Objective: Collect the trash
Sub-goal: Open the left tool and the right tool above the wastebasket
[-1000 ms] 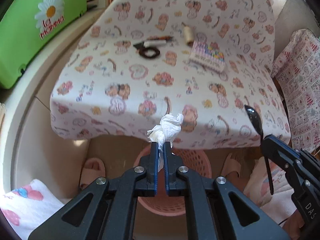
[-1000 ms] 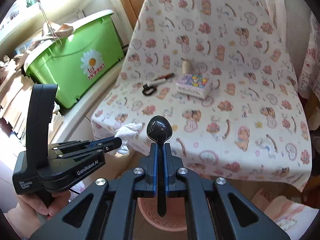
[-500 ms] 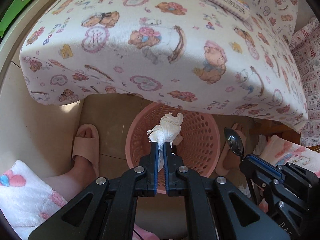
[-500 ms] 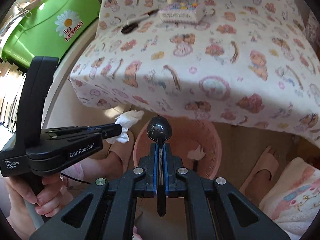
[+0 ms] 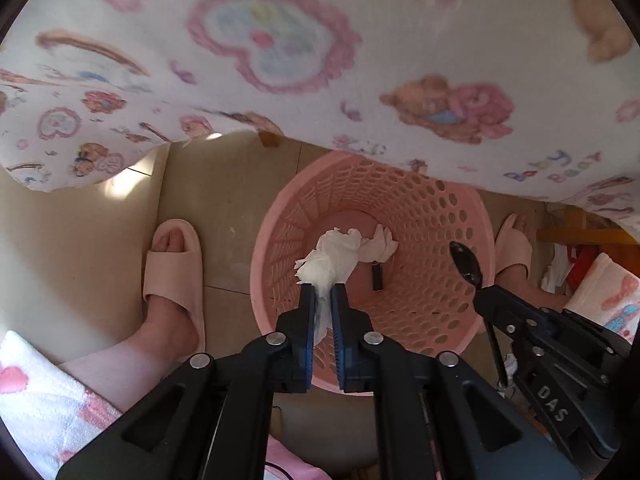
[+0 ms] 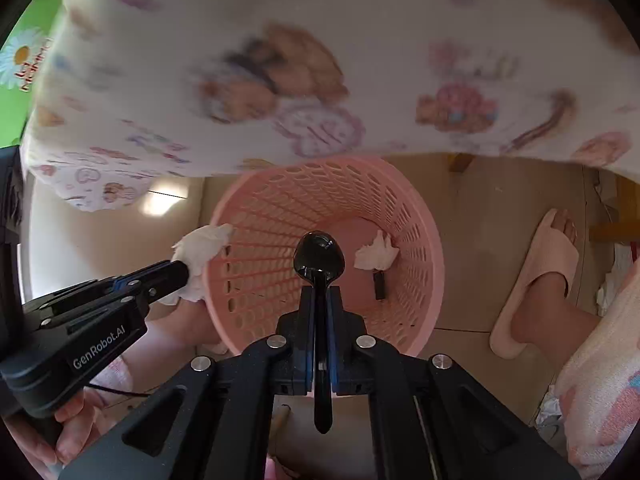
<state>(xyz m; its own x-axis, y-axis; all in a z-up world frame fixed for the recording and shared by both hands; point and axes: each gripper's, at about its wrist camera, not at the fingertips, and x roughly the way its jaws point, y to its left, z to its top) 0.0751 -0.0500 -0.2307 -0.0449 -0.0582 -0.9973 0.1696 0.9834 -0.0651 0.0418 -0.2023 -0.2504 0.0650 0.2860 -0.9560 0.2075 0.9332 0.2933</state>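
My left gripper (image 5: pixel 322 286) points straight down over the pink perforated basket (image 5: pixel 260 264), and a crumpled white tissue (image 5: pixel 330 260) is between its jaws, which are just starting to open. The right wrist view shows that gripper (image 6: pixel 182 270) and its tissue (image 6: pixel 202 246) at the basket's left rim (image 6: pixel 212 264). My right gripper (image 6: pixel 320 288) is shut on the handle of a black plastic spoon (image 6: pixel 319 258), bowl forward, above the basket opening. Inside the basket lie another white tissue (image 6: pixel 376 256) and a small dark object (image 6: pixel 380 284).
The bear-print tablecloth (image 5: pixel 280 60) hangs close above the basket's far side. A person's feet in pink slippers stand on either side of it (image 5: pixel 172 264) (image 6: pixel 540 280). A green bin (image 6: pixel 20 60) shows at far left, and pink-and-white cloth (image 6: pixel 600 400) lies on the right.
Both grippers have dropped from table height to just above the basket, tipping downward. The left jaws now show a slightly wider gap around the tissue. The spoon stays clamped.
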